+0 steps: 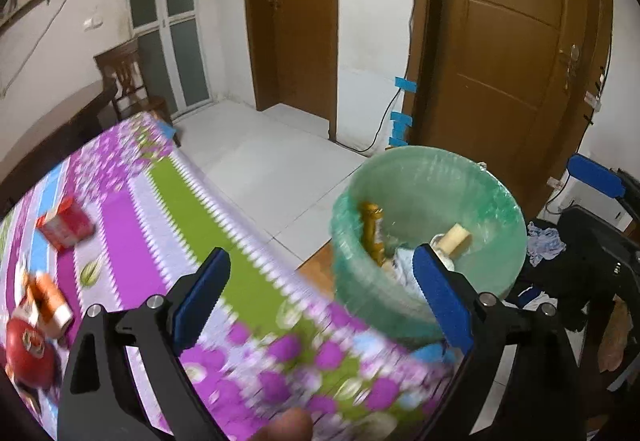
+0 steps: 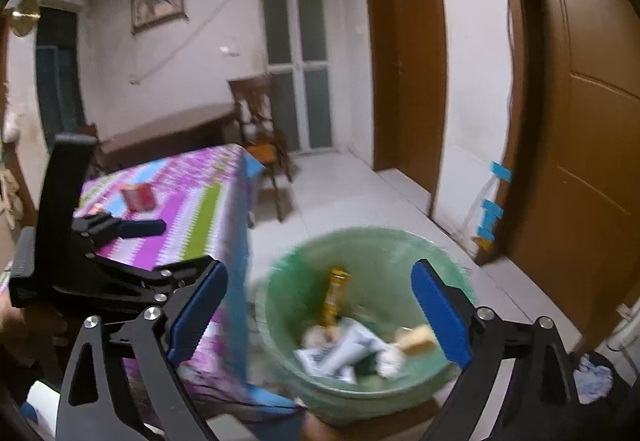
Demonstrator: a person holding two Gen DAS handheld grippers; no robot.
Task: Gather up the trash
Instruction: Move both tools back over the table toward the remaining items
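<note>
Where the floor meets the corner of the tabletop point(image 1: 132, 225) stands the green-lined trash bin point(image 1: 492, 201), its bag folded over the rim. Inside it lie a yellow-brown wrapper point(image 2: 337, 295) standing on end, a pale block-shaped piece point(image 2: 416, 337), crumpled white paper point(image 2: 390, 361) and a white-and-blue packet point(image 2: 340, 357). More trash is on the flowered purple, green and blue tablecloth: a red-and-white carton point(image 1: 66, 225) lying well back from the edge, an orange-and-white carton point(image 1: 50, 303) nearer the left side, and a round red item point(image 1: 28, 355) just beside it.

The left tongs point(image 1: 320, 299) stand wide apart with nothing between the blue pads, one pad over the cloth and the other over the bin's near rim. The right tongs point(image 2: 320, 317) are likewise spread wide and hold nothing, framing the bin's mouth from above. In the right wrist view the left tool shows as a black body over the tabletop's near edge.

Beyond the tabletop are a wooden chair point(image 2: 260, 129), a dark table, a glazed door and brown wooden doors; blue tape strips point(image 1: 402, 117) fix a cable to the wall.
</note>
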